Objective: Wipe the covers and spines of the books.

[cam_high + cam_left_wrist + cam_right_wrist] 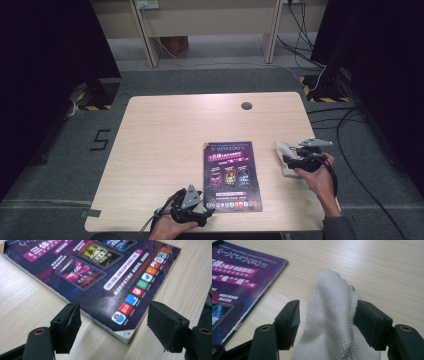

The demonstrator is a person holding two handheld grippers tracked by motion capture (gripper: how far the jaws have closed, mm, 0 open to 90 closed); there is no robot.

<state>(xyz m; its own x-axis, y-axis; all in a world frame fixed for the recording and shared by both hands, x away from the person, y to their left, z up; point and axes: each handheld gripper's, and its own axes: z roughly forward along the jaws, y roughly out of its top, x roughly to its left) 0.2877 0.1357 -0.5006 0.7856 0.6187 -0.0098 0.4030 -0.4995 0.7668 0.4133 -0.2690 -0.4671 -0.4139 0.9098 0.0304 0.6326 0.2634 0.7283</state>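
Now cloth (332, 315) between right hand-held gripper (325, 320) jaws

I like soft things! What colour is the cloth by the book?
The cloth is off-white with a tiny woven waffle pattern, clearest in the right gripper view.

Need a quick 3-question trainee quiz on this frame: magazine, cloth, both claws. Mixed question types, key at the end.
1. True or false: the magazine lies closed and flat on the table.
2. Which thing lies between the jaws of the right claw? A) the magazine B) the white cloth C) a cable
3. Which part of the magazine does the left claw face, with its jaws apart?

Key
1. True.
2. B; whether the pads press on the cloth cannot be told.
3. A near corner, by the row of app icons.
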